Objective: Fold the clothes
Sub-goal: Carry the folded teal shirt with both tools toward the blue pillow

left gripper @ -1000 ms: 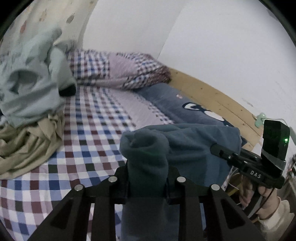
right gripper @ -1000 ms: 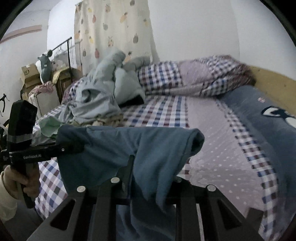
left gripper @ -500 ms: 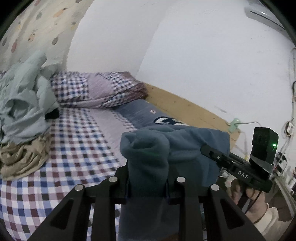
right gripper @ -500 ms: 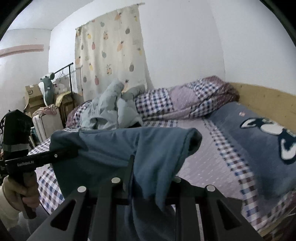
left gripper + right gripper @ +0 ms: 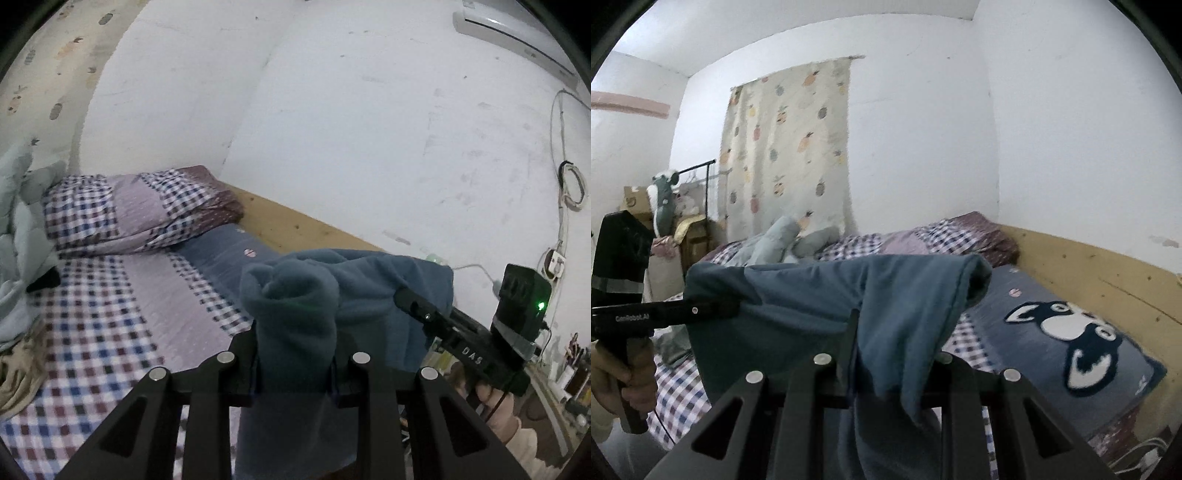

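Observation:
A blue-grey garment hangs stretched between both grippers, held up in the air above the bed. My left gripper is shut on one bunched top corner of it. My right gripper is shut on the other top corner of the garment. In the left wrist view the right gripper shows at the right, pinching the cloth edge. In the right wrist view the left gripper shows at the left, doing the same. The lower part of the garment hangs out of sight.
The bed with a checked sheet lies below. A folded checked quilt and a pale green clothes pile sit at its far end. A blue cartoon pillow lies by the wooden bed side. A clothes rack stands left.
Both grippers have risen and tilted upward with the garment; the bed has dropped lower in both views and more wall shows. Both grips are unchanged.

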Demonstrator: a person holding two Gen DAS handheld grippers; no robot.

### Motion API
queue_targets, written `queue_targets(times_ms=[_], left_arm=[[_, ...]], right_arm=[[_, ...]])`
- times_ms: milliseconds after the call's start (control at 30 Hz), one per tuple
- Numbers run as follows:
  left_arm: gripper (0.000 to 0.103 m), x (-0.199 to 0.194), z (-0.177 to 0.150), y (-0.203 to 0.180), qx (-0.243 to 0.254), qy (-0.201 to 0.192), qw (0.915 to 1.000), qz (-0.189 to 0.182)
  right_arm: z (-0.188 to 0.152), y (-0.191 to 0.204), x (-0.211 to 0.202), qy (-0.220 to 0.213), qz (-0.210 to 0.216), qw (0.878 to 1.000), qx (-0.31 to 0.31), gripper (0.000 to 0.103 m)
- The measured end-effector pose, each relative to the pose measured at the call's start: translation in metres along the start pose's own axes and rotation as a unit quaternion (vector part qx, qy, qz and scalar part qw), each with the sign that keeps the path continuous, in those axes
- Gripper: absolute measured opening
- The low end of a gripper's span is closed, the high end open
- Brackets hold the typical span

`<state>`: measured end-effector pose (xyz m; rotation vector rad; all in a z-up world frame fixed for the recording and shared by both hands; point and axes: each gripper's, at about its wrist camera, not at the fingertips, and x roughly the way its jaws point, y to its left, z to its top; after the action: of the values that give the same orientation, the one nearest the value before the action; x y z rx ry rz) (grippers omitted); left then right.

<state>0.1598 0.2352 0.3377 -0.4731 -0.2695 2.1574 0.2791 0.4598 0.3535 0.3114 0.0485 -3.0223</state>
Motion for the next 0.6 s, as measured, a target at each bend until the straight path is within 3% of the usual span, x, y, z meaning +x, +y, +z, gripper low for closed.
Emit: queue_targets(times_ms=[300,600], left_arm=[[0.027,0.094,0.015,-0.001,0.012,0.023,0.9997,-0.006],[0.027,0.194,0.005,0.058,-0.037,0.062,0.9973,0.015]], right_arm=[[0.018,-0.063,0.033,-0.003,-0.054,0.998,-0.014,0.021],[-0.006,-0.114,0.119,0.029,-0.083,0.996,-0.021,0.021]])
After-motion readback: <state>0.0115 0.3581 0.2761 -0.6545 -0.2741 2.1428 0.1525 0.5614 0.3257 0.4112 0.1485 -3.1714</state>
